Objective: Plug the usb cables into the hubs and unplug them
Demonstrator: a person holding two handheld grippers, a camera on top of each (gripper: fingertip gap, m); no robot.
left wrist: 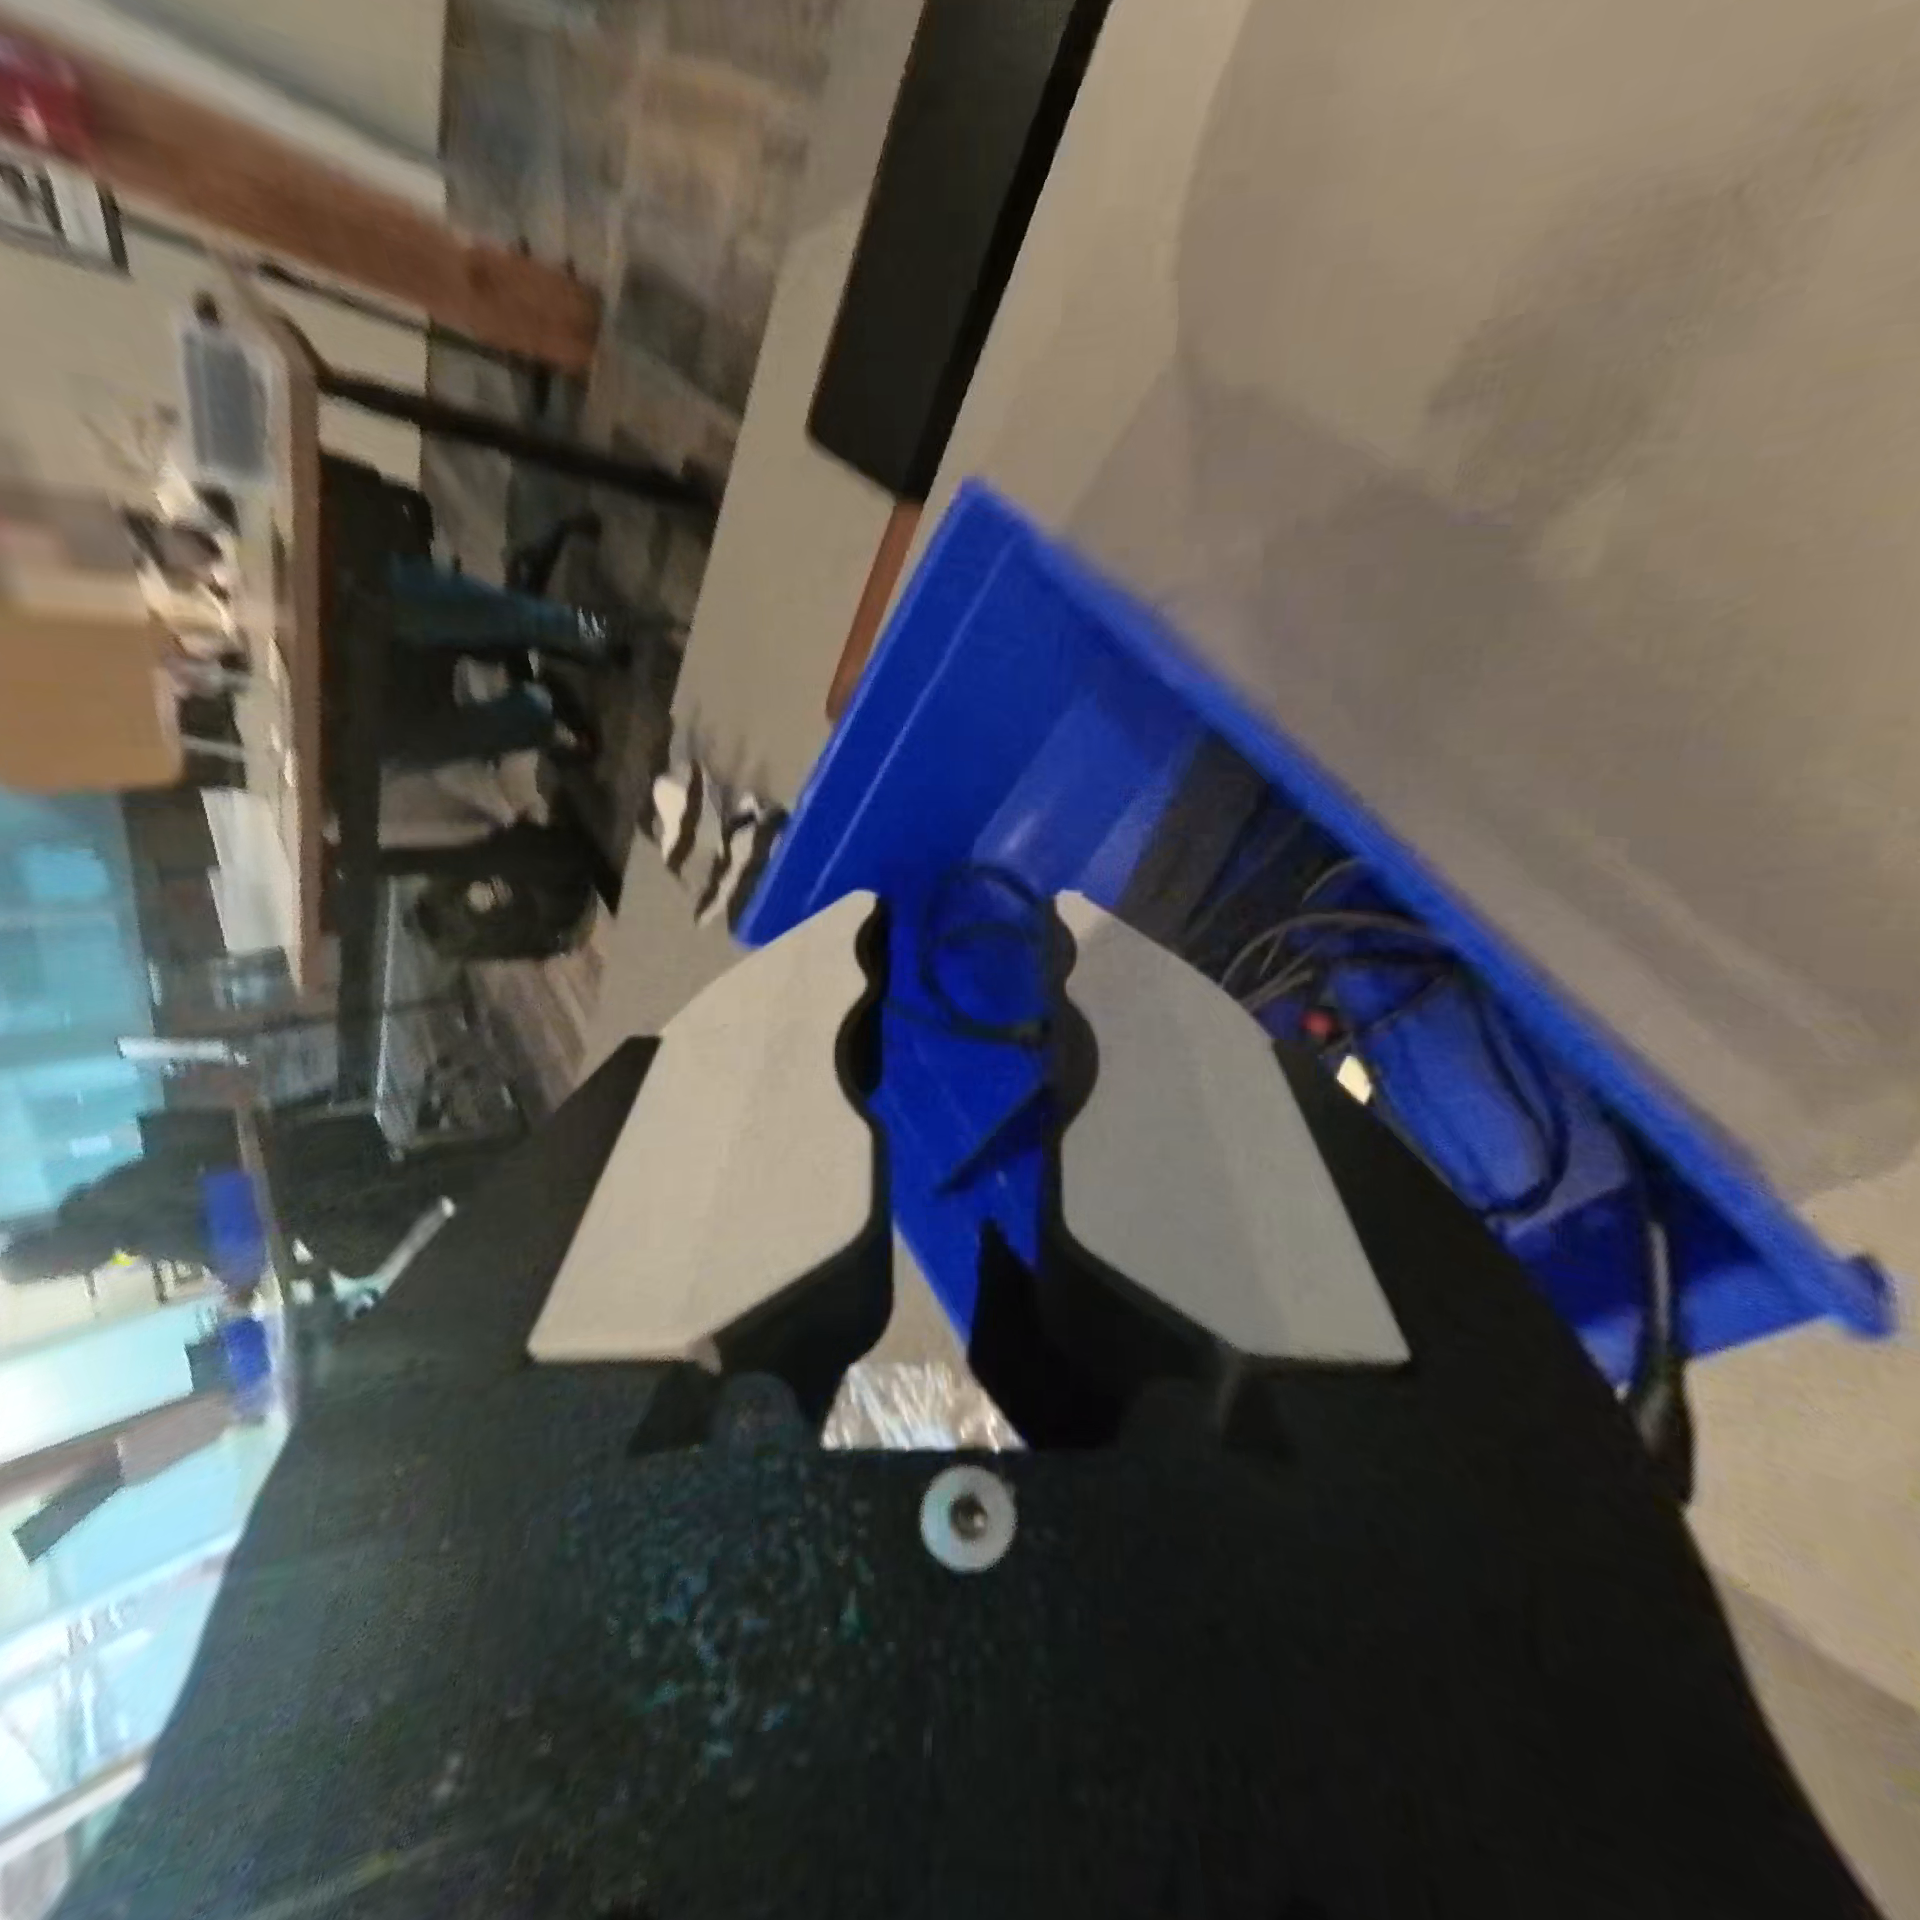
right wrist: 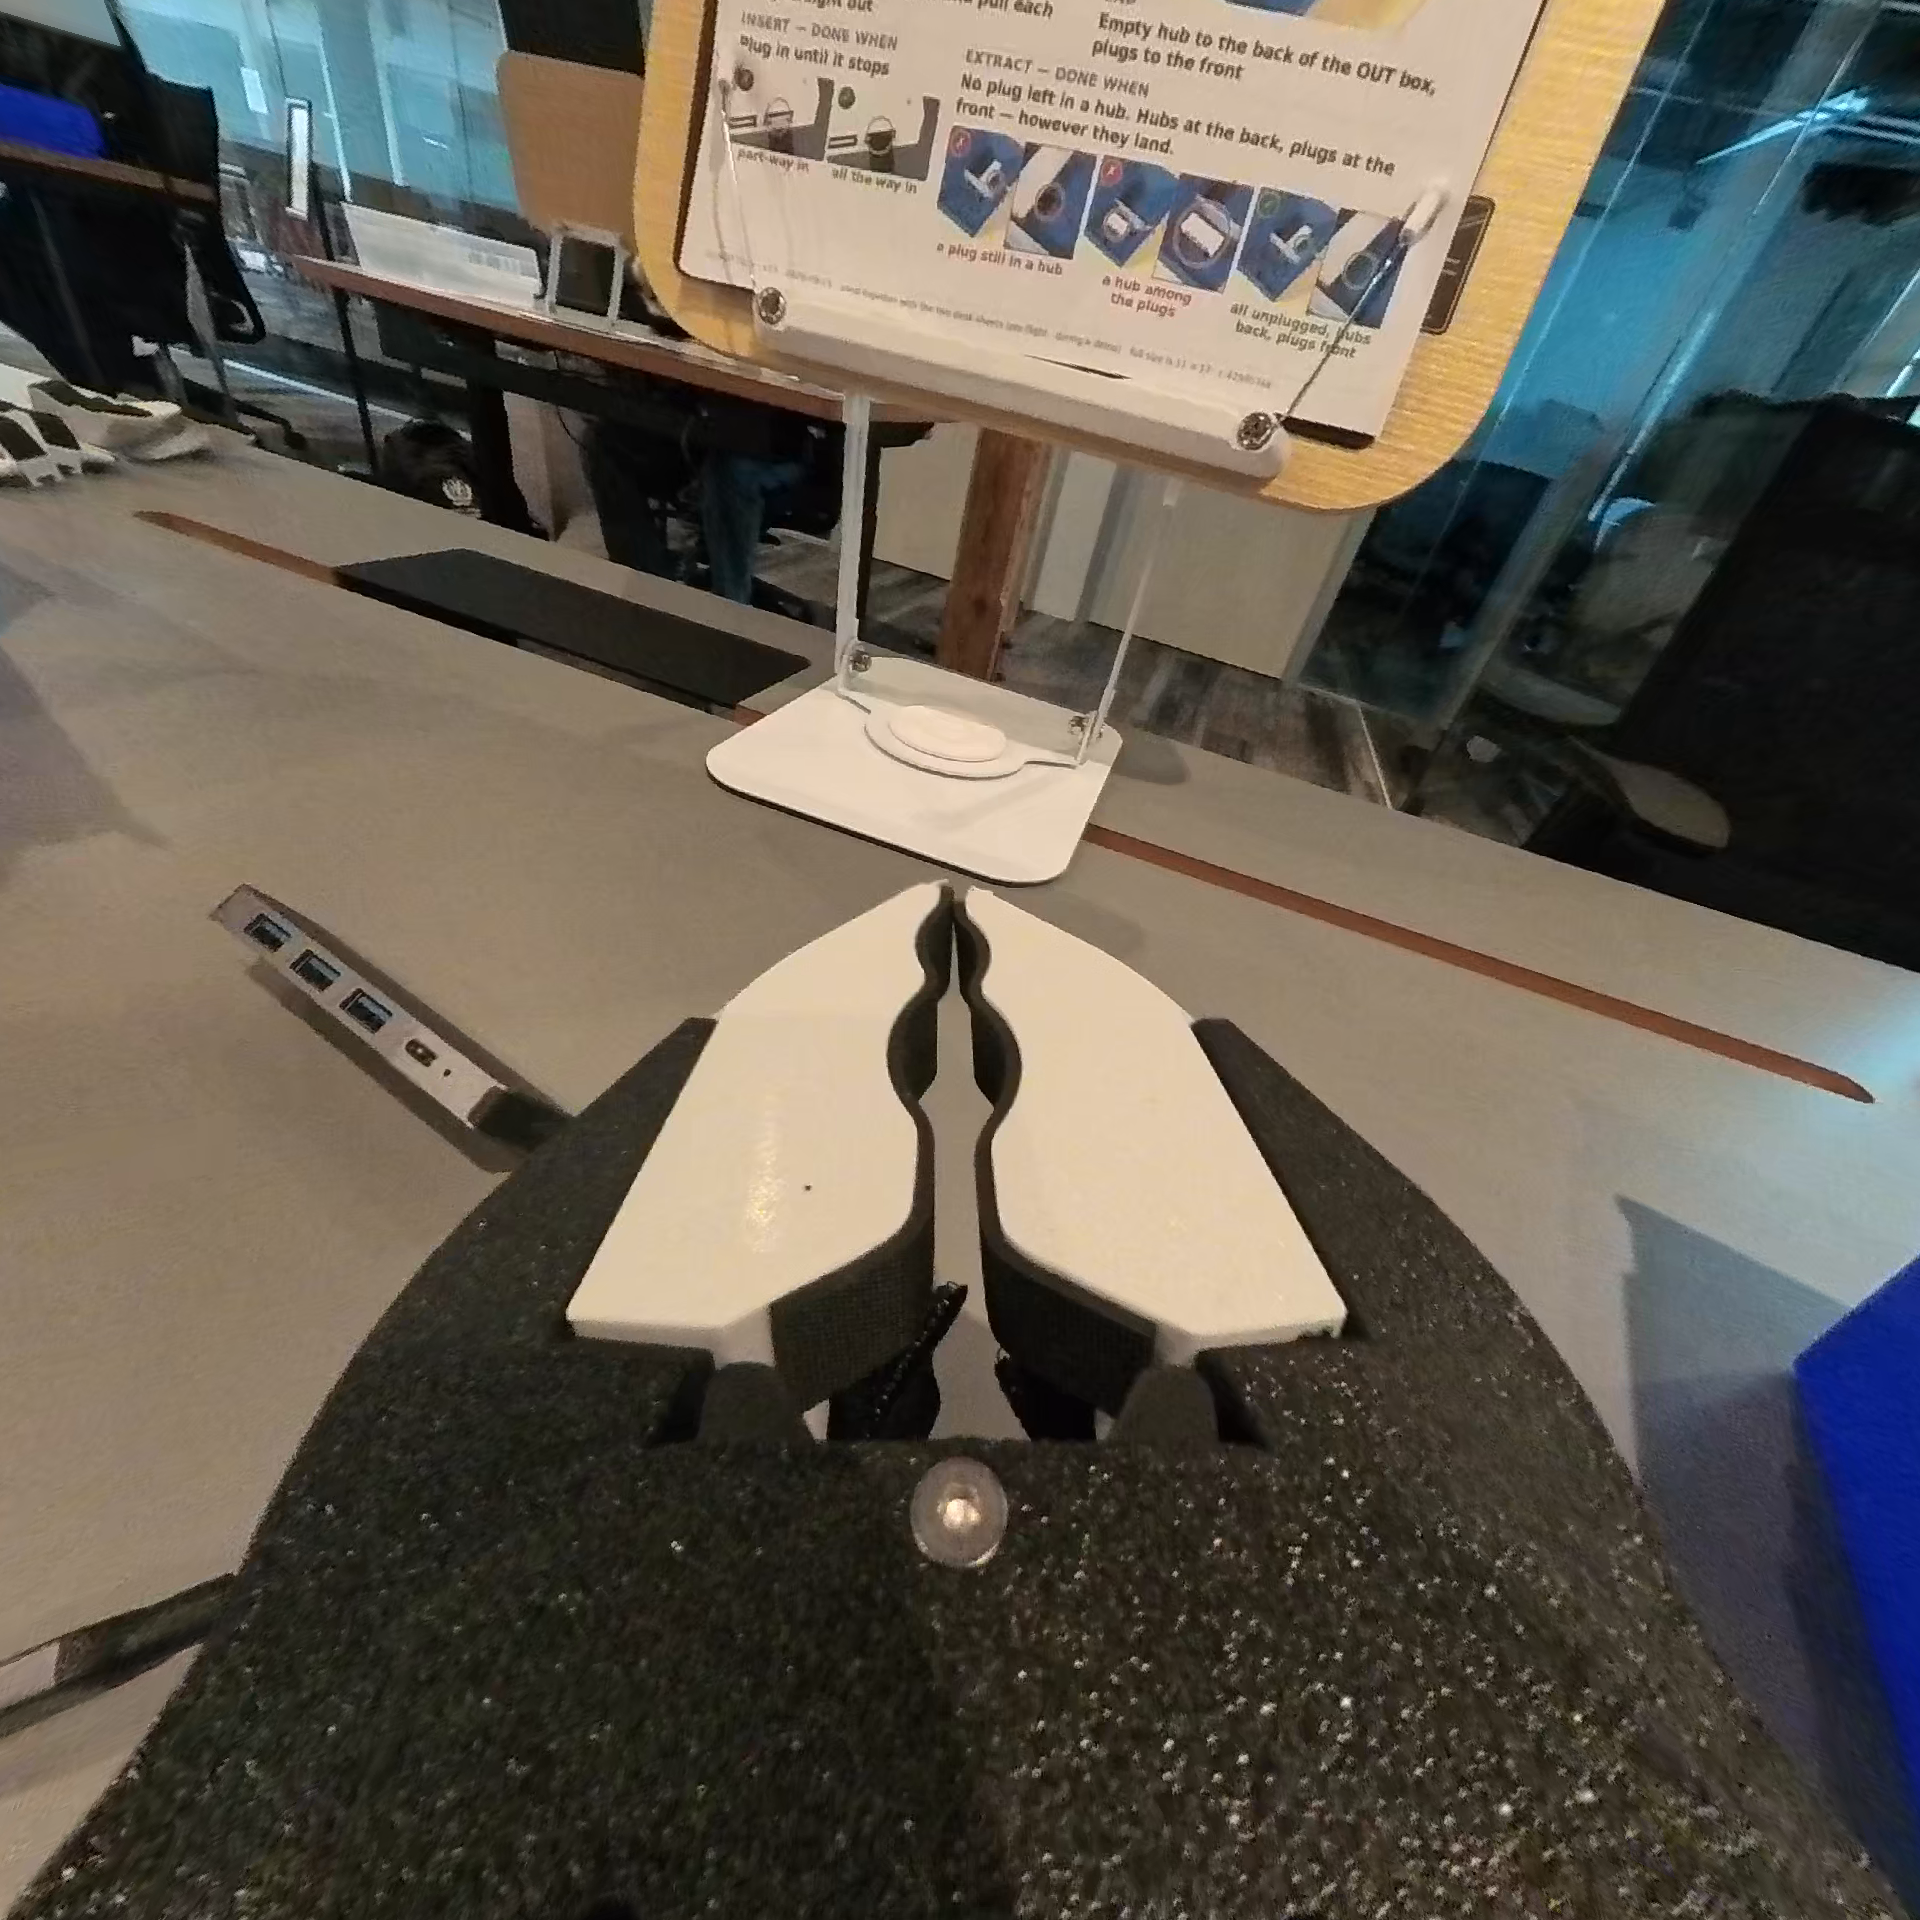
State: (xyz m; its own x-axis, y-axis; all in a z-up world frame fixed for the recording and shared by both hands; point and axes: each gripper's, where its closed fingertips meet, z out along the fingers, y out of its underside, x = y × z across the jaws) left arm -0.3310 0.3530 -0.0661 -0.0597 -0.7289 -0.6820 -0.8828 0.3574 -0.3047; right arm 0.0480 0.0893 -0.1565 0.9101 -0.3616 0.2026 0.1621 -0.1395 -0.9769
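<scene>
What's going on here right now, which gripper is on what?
The left gripper is open, pointed at the blue bin that holds loose black cables; it grips nothing yet. The right gripper is shut and empty above the grey table. A grey USB hub lies to its left with its visible ports empty.

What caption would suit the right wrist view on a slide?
Right gripper shut and empty above a grey table, a USB hub lying to its left, a white stand ahead.
</scene>
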